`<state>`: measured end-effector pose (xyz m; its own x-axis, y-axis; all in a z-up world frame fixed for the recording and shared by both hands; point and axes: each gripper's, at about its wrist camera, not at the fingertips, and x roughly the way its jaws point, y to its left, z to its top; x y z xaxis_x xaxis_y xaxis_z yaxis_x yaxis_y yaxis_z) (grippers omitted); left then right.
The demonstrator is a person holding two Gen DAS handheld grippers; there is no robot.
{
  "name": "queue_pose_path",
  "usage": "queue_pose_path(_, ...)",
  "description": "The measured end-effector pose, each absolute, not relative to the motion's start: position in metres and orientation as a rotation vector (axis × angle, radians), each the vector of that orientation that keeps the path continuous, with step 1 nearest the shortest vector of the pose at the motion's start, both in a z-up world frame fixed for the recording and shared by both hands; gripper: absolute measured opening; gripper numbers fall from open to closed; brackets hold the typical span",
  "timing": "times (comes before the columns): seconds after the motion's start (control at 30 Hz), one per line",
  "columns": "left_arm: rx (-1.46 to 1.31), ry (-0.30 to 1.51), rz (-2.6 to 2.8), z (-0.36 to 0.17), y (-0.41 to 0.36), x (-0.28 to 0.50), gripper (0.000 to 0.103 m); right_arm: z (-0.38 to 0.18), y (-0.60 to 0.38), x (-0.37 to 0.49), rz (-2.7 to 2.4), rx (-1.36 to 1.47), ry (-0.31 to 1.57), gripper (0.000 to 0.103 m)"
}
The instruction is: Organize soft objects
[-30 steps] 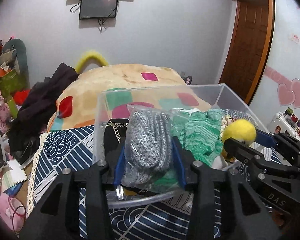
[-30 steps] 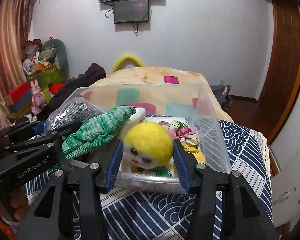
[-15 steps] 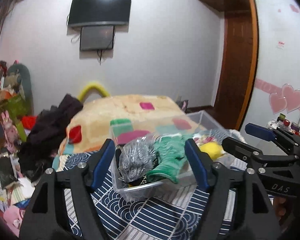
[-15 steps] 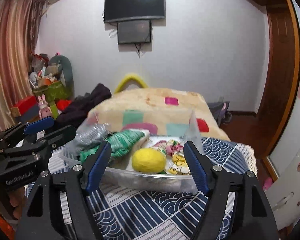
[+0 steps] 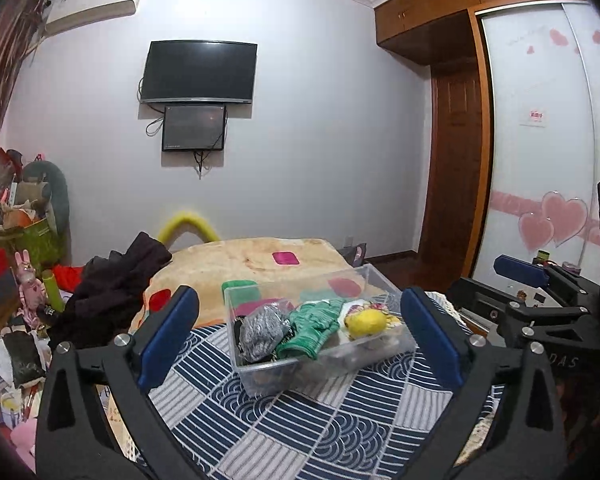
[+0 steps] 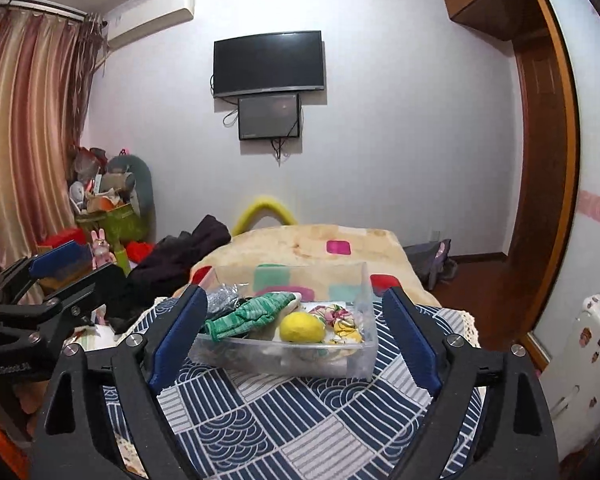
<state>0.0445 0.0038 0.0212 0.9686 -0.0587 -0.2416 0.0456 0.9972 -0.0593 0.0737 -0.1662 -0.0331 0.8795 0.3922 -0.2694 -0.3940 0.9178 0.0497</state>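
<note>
A clear plastic bin [image 5: 260, 378] stands on the blue patterned table cloth [image 5: 284, 432]; it also shows in the right wrist view [image 6: 284, 364]. It holds a bagged grey knit item [image 5: 262, 330], a green knit cloth [image 5: 314, 328], a yellow plush head [image 5: 366, 322] and a floral cloth [image 6: 340, 322]. The green cloth [image 6: 248, 314] and yellow plush [image 6: 302, 328] show in the right wrist view too. My left gripper [image 5: 300, 340] is open and empty, held back from the bin. My right gripper [image 6: 292, 336] is open and empty, also well short of the bin.
A bed with a beige patchwork blanket [image 5: 244, 264] lies behind the table, dark clothes [image 5: 112, 292] piled on its left. Toys and boxes [image 5: 16, 248] crowd the left floor. A wooden door [image 5: 456, 184] and a wardrobe with heart stickers [image 5: 548, 216] are on the right.
Both grippers let go of the grey bagged item and the yellow plush, opened wide, and pulled back and up away from the bin. The items now rest in the bin.
</note>
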Motion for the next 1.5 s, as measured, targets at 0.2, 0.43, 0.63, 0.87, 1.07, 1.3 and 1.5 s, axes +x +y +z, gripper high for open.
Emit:
queue_pose_path(0.2,-0.055,0.249,-0.042,0.019,0.0,0.032,0.102,-0.036,-0.168,0.059,0.392,-0.02,0.257,0.089)
queue_pose_path(0.43,-0.065,0.247,-0.037,0.019,0.001,0.025,0.103,-0.036,-0.163,0.051,0.405,-0.029,0.243,0.09)
queue_pose_path(0.63,-0.068,0.246,-0.036,0.02,0.003,0.024,0.103,-0.038,-0.159,0.047,0.409,-0.037,0.235,0.091)
queue_pose_path(0.87,-0.082,0.254,-0.039,0.018,0.003,0.026,0.103,-0.039,-0.159,0.047,0.411,-0.034,0.236,0.091)
queue_pose_path(1.07,-0.086,0.257,-0.04,0.018,0.004,0.027,0.103,-0.04,-0.159,0.045,0.413,-0.034,0.234,0.092)
queue_pose_path(1.3,-0.08,0.251,-0.039,0.018,0.003,0.025,0.103,-0.04,-0.159,0.044,0.414,-0.032,0.234,0.092)
queue_pose_path(1.5,-0.08,0.247,-0.037,0.017,0.003,0.025,0.103,-0.04,-0.159,0.044,0.414,-0.032,0.233,0.092)
